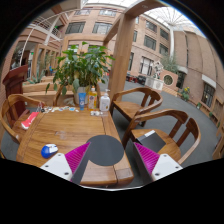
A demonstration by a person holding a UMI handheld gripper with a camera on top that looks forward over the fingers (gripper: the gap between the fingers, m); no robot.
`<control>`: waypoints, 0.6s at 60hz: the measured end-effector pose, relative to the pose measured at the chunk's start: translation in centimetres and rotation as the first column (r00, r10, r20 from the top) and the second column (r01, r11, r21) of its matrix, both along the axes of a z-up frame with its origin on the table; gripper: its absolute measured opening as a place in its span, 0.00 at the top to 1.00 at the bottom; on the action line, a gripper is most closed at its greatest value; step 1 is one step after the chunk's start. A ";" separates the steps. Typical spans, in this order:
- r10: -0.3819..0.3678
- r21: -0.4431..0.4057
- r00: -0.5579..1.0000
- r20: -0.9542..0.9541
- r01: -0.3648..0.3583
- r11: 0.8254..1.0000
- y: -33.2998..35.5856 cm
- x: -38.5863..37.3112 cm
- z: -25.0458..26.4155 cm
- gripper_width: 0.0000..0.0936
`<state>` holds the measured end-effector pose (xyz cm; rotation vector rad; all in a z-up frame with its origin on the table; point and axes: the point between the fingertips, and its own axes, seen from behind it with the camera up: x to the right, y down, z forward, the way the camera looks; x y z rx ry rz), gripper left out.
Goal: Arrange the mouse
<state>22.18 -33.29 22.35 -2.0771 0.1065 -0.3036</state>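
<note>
— Where is the mouse [100, 162]?

— Over the near end of the wooden table [70, 128], a dark rounded body between the gripper [108, 150]'s two fingers. Both magenta pads [75, 157] appear to press its flanks, so I judge the gripper clenched on it, carrying it.

— How should the placing go?

— Lower it flat until its base meets the table's bare near stretch, squared to the table's edge, then release. Opening while it is tilted or high would let it skid. No mouse mat shows, so I cannot tell the exact spot.

— What else is on the table?

— A small blue-and-white object [48, 150] at its near left edge, something red [30, 118] at its left side, bottles [92, 98] at its far end before a leafy plant [85, 65]. Chairs [165, 130] stand along its right side.

— And the pose?

— The gripper points along the table, fingers level, hovering above its near end.
</note>
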 end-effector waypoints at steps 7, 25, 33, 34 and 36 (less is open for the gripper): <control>0.003 -0.036 1.000 -0.008 -0.004 0.999 -0.5 -1.0 -3.4 0.09; 0.122 -0.144 0.977 -0.174 -0.148 0.978 -1.2 -12.5 -15.6 0.09; 0.208 -0.134 0.948 -0.242 -0.245 0.960 -0.6 -19.6 -18.1 0.09; 0.222 -0.133 0.944 -0.244 -0.259 0.957 -0.4 -20.4 -18.4 0.09; 0.244 -0.132 0.938 -0.247 -0.282 0.950 0.0 -21.9 -18.9 0.09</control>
